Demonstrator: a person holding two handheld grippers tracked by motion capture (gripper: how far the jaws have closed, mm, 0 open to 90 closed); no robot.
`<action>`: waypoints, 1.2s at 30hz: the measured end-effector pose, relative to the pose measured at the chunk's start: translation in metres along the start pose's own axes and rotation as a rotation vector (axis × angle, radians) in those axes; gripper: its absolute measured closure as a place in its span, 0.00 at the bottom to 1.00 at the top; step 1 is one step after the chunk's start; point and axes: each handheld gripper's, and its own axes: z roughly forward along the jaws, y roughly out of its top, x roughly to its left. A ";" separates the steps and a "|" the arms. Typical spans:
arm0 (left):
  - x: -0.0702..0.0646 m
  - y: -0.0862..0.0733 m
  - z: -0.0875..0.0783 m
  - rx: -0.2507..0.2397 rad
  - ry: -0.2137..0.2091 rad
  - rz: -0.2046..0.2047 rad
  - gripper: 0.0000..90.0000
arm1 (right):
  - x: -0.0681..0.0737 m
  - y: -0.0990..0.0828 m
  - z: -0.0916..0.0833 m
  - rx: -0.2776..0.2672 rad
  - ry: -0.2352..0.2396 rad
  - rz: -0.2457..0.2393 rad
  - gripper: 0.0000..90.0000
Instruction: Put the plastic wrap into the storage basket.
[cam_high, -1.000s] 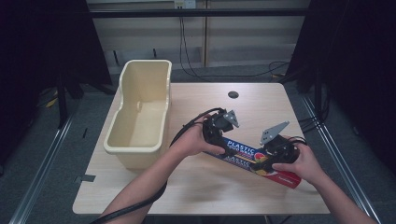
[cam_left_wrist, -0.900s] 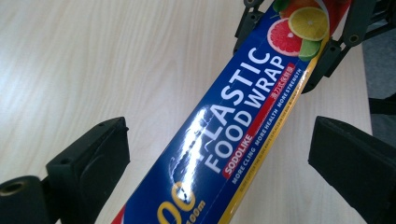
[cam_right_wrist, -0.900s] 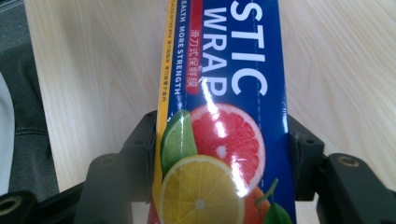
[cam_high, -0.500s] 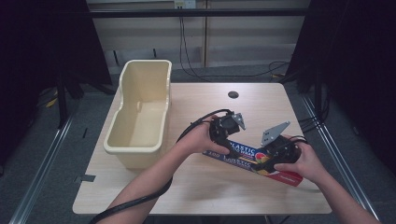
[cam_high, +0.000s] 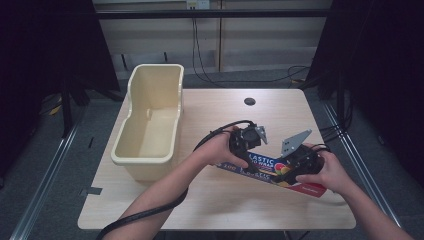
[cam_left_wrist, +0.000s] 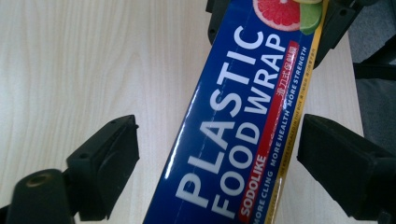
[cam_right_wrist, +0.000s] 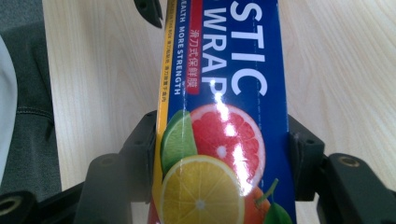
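Two grippers on one box — my right gripper (cam_high: 292, 169) is clamped on the plastic wrap box (cam_high: 272, 171), its pads pressing both long sides at the end with the citrus picture, as the right gripper view shows (cam_right_wrist: 224, 154). My left gripper (cam_high: 245, 145) sits over the other end of the box, and its jaws have just been closing. In the left gripper view the box (cam_left_wrist: 233, 130) lies between the pads with wood showing on both sides, so no grip yet, jaws fairly wide. Box lies flat and slanted on the wooden table (cam_high: 220, 210), toward the near right part, blue face up with white lettering. Cream plastic bin (cam_high: 150, 125) stands at the table's left side, well apart from the box. Small dark round hole (cam_high: 249, 101) sits in the tabletop farther back.
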 end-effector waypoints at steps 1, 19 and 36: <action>0.001 0.001 0.000 0.016 -0.005 0.026 0.15 | 0.000 0.000 0.000 -0.003 0.008 -0.009 0.46; -0.009 0.005 0.004 0.106 -0.075 0.058 0.41 | -0.002 0.001 -0.003 -0.036 0.056 -0.095 0.46; -0.019 0.011 -0.012 0.100 -0.002 0.024 0.45 | -0.008 -0.001 -0.009 -0.098 0.077 -0.065 0.27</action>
